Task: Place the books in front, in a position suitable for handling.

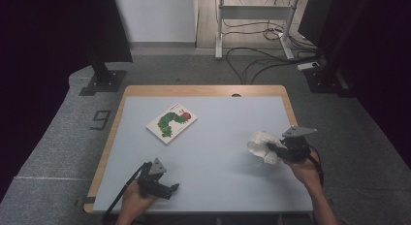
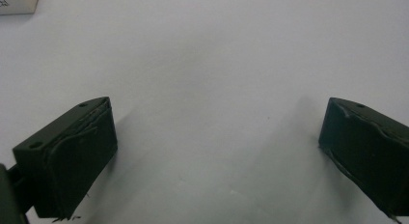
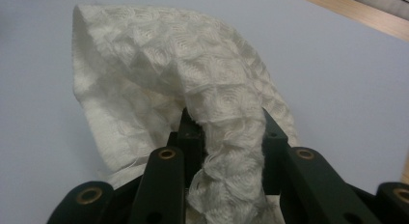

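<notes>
Right tool [image 1: 272, 148] is clamped on the white waffle-weave cloth [image 1: 262, 146] at right; left tool [image 1: 173, 188] gapes empty. Next, likely wiping the pale tabletop [image 1: 218, 133].

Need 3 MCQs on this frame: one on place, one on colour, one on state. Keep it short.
1. Where does the picture book lie on the table?
A. far left part
B. near right corner
C. under the white cloth

2. What colour is the cloth in the right gripper?
A. red
B. white
C. blue

3. How does the left gripper stand?
A. shut on the book
B. shut on the cloth
C. open, with nothing in it

Answers:
1 A: in the high view the book sits left of centre toward the far edge, apart from the cloth.
2 B: the right gripper view shows white waffle-textured fabric pinched between its fingers.
3 C: the left gripper view shows its fingers wide apart with bare table between them.
</notes>
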Tool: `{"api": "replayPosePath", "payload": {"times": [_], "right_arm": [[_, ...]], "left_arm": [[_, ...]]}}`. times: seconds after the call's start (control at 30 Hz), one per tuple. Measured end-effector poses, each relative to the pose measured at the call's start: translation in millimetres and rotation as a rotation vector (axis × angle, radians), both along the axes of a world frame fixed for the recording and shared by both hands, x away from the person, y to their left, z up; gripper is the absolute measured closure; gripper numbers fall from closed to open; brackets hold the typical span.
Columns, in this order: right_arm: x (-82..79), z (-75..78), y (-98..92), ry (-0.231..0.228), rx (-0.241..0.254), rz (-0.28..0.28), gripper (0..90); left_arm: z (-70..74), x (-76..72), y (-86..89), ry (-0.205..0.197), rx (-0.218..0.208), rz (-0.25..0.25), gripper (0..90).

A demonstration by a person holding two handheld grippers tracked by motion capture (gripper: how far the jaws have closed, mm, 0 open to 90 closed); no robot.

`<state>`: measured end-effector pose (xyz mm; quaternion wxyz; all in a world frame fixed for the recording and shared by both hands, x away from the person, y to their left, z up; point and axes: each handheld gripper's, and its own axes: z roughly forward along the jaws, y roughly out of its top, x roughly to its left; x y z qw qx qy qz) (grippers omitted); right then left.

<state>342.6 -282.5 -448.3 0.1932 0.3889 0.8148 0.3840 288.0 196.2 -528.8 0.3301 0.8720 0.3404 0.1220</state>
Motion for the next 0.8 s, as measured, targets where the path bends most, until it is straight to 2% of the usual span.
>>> {"api": "replayPosePath", "payload": {"times": [0.27, 0.47, 0.57, 0.8], "right_arm": [[-8.7, -10.6, -15.6, 0.0, -0.017, -0.042, 69.7], [-9.9, -28.9, -14.7, 0.011, -0.025, -0.046, 69.1], [-8.8, -41.1, -12.9, 0.021, -0.047, -0.051, 68.4], [-7.5, -63.4, -11.5, 0.057, -0.043, -0.047, 65.7]], "left_arm": [[0.0, 0.0, 0.0, 0.0, 0.0, 0.001, 0.0], [0.0, 0.1, 0.0, 0.0, 0.0, 0.001, 0.0], [0.0, 0.1, -0.1, 0.0, -0.001, 0.002, 0.0], [-0.1, 0.0, -0.2, 0.0, -0.001, 0.002, 0.0]]}}
